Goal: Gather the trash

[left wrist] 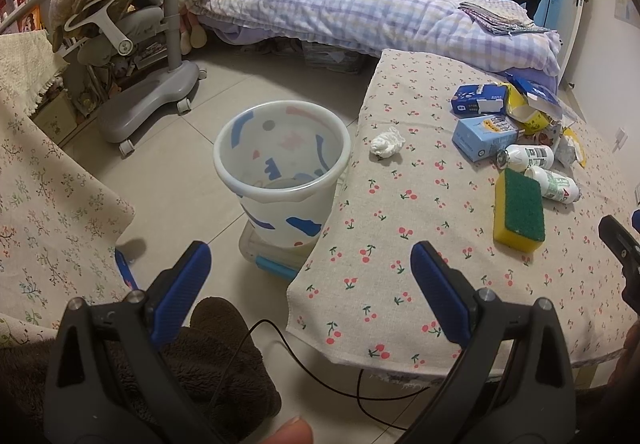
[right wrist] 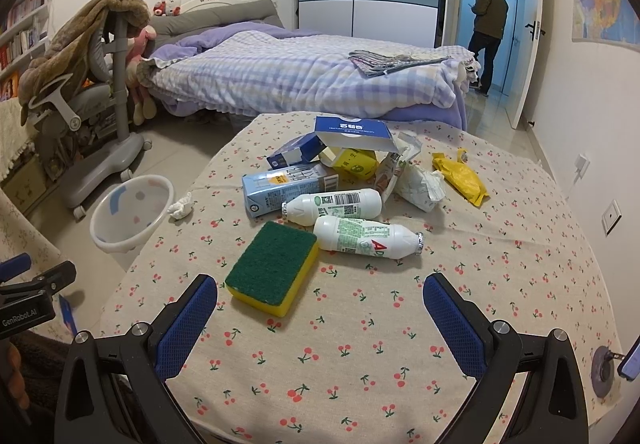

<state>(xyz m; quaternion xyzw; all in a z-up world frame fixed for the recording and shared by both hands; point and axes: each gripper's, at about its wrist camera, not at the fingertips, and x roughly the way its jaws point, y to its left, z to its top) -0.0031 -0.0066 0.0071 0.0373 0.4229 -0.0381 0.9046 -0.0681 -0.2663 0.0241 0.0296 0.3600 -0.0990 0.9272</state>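
Observation:
A white patterned trash bin (left wrist: 280, 160) stands on the floor left of the cherry-print table (left wrist: 400, 284); it also shows in the right wrist view (right wrist: 128, 212). On the table lie a crumpled tissue (left wrist: 387, 141), a yellow-green sponge (right wrist: 274, 268), two white bottles (right wrist: 332, 206) (right wrist: 366, 238), blue cartons (right wrist: 286, 188), a yellow wrapper (right wrist: 460, 180) and crumpled packaging (right wrist: 420, 184). My left gripper (left wrist: 312, 280) is open and empty, over the table's near left corner. My right gripper (right wrist: 320, 316) is open and empty, just short of the sponge.
A grey wheeled chair (left wrist: 148, 84) draped with a brown blanket stands beyond the bin. A bed (right wrist: 300, 80) lies behind the table. A person (right wrist: 488, 32) stands in the doorway. A floral-cloth table (left wrist: 48, 212) is at left. A black cable (left wrist: 320, 376) hangs by the table's near edge.

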